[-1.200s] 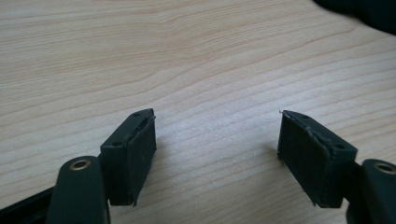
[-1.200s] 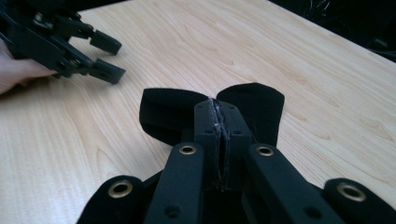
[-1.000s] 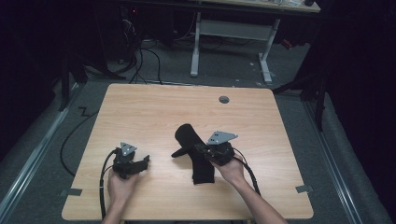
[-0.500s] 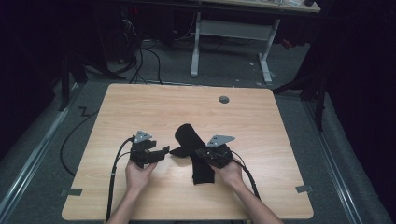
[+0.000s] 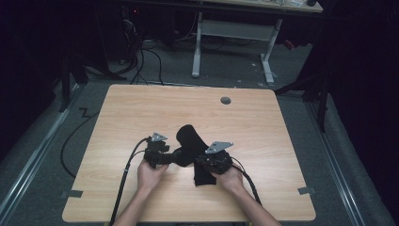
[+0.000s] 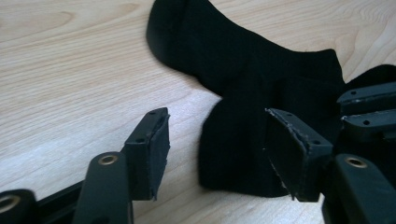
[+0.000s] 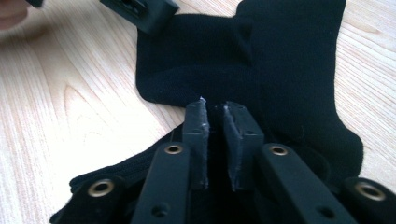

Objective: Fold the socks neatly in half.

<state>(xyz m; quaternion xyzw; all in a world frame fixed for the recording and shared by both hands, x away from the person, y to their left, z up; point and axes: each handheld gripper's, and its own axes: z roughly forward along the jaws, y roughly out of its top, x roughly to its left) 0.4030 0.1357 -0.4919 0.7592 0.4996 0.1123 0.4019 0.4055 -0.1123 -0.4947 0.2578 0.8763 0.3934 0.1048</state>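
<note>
Half a second earlier the left gripper (image 5: 175,154) had sat short of the black sock (image 5: 190,143); by this moment it had closed in from the left, its jaws spread wide with one pad over bare wood and the other (image 6: 292,156) lying on the cloth's folded edge, nothing yet caught between them. Its partner, the right gripper (image 5: 203,162), had not shifted, its jaws pinched nearly together on a fold of the sock (image 7: 252,70), as its own camera showed. One sock lay bent on the wooden table (image 5: 263,127), toe end pointing away from the person, cuff end under the right hand (image 5: 230,178), a little toward the near edge from the table's middle. Two grippers, two hands and two trailing cables were counted; the left hand (image 5: 149,173) rested just behind its tool. One round grommet (image 5: 226,100) sat near the far edge. Wide bare wood stretched to the left, right and far sides, while the near edge ran close behind the forearms. Beyond the far edge stood one white-legged desk frame (image 5: 235,37) on the grey floor.
</note>
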